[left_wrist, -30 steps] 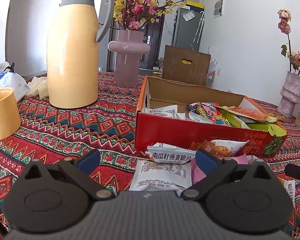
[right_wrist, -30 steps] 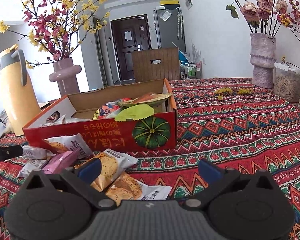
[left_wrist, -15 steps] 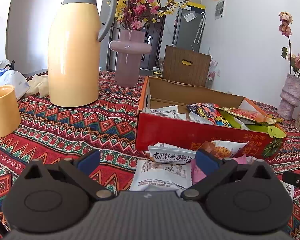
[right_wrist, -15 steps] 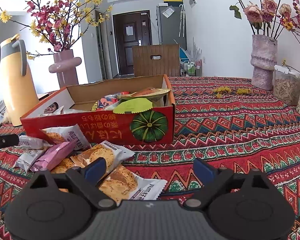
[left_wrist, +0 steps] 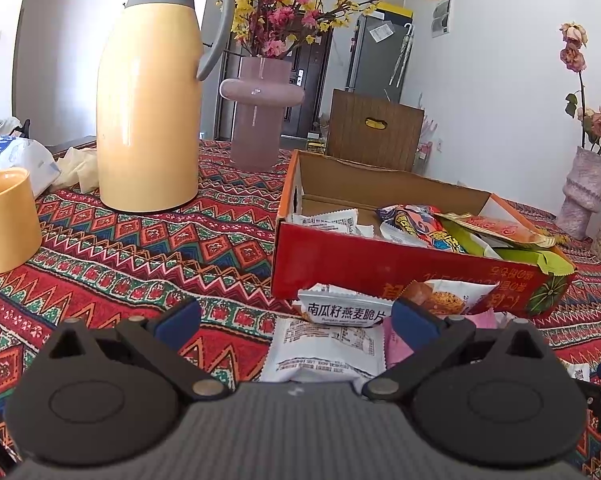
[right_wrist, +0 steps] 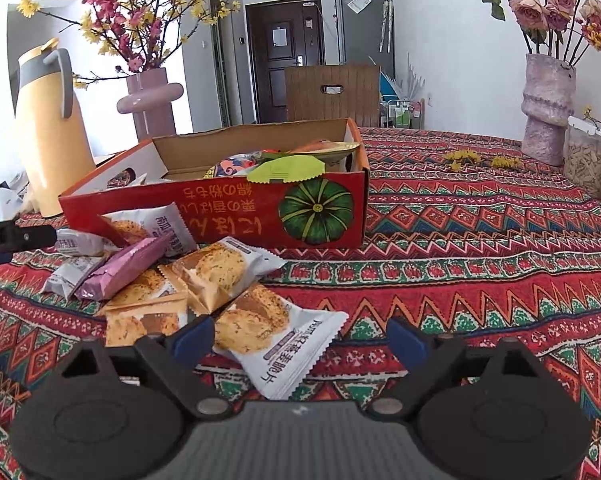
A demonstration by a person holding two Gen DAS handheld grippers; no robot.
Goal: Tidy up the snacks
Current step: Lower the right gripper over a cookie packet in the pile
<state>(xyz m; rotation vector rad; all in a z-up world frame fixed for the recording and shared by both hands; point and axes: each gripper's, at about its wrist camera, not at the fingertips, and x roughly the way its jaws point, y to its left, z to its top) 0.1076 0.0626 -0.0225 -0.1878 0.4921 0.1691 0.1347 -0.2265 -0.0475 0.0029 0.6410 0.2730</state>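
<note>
A red cardboard box (left_wrist: pixel 340 264) (right_wrist: pixel 228 208) with a pumpkin print holds several snack packets. More packets lie loose on the cloth in front of it. My left gripper (left_wrist: pixel 296 320) is open and empty, with a white packet (left_wrist: pixel 324 348) lying between its fingers and a pink packet (left_wrist: pixel 394 346) by the right finger. My right gripper (right_wrist: pixel 300 336) is open and empty, low over a white cookie packet (right_wrist: pixel 272 336). Another cookie packet (right_wrist: pixel 216 268) and a pink bar (right_wrist: pixel 124 264) lie beyond it.
A yellow thermos jug (left_wrist: pixel 148 104) (right_wrist: pixel 48 132), a pink vase (left_wrist: pixel 260 108) and a yellow cup (left_wrist: pixel 4 220) stand left of the box. A grey vase (right_wrist: pixel 548 108) and a clear jar (right_wrist: pixel 588 160) stand at the far right. A patterned red cloth (right_wrist: pixel 480 240) covers the table.
My right gripper has moved forward and down toward the loose cookie packets. My left gripper has barely shifted. Both stay open.
</note>
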